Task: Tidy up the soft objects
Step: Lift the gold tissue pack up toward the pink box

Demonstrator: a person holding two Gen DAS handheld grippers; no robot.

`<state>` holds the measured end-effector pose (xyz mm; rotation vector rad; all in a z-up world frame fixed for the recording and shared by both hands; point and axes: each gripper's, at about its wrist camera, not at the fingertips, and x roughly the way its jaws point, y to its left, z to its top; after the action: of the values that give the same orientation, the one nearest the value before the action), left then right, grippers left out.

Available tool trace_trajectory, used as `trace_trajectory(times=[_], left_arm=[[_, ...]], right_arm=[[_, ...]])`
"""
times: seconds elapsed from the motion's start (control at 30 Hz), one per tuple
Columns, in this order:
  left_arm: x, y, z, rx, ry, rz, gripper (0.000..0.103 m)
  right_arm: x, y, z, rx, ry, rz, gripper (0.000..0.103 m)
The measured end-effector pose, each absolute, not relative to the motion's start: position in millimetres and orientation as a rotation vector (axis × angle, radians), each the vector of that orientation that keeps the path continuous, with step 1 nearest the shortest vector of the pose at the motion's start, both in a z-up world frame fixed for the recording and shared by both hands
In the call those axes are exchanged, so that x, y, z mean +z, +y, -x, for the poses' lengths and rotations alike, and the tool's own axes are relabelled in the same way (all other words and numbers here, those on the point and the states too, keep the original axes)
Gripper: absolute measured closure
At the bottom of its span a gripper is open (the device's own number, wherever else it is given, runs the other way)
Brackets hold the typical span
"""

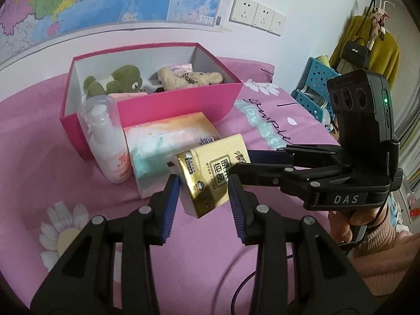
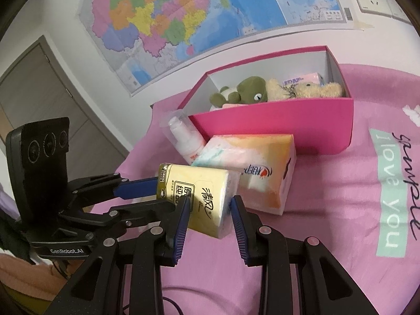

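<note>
A yellow tissue pack [image 1: 210, 178] [image 2: 202, 199] is held above the pink sheet, gripped from both sides. My left gripper [image 1: 203, 202] is shut on one end of it, and my right gripper [image 2: 208, 216] is shut on the other end; the right gripper also shows in the left wrist view [image 1: 252, 162], the left gripper in the right wrist view [image 2: 147, 193]. Behind the pack lies a larger pastel tissue pack [image 1: 170, 144] [image 2: 257, 168]. A pink box [image 1: 157, 105] [image 2: 275, 126] holds a green plush frog [image 1: 115, 80] [image 2: 244, 92] and a beige plush bear [image 1: 189, 77] [image 2: 307, 89].
A white pump bottle [image 1: 110, 141] [image 2: 186, 139] stands by the box's left front corner. The bed is covered by a pink sheet [image 1: 78, 183] [image 2: 341, 197]. A blue rack [image 1: 317, 89] stands at the right bedside. A wall with a map [image 2: 183, 18] is behind.
</note>
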<state>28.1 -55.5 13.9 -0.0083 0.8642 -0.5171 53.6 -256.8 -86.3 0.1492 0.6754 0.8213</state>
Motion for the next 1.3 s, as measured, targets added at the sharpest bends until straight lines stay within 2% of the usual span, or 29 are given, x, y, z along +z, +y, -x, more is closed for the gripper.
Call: trace_trajectory(times=[1.3], left_arm=[[45.7,-59.0,-70.9,-0.504,0.779,-0.028,0.063]], right_arm=[[-43.6,-259.2,-81.9,0.803,0.579,-0.135,0.07]])
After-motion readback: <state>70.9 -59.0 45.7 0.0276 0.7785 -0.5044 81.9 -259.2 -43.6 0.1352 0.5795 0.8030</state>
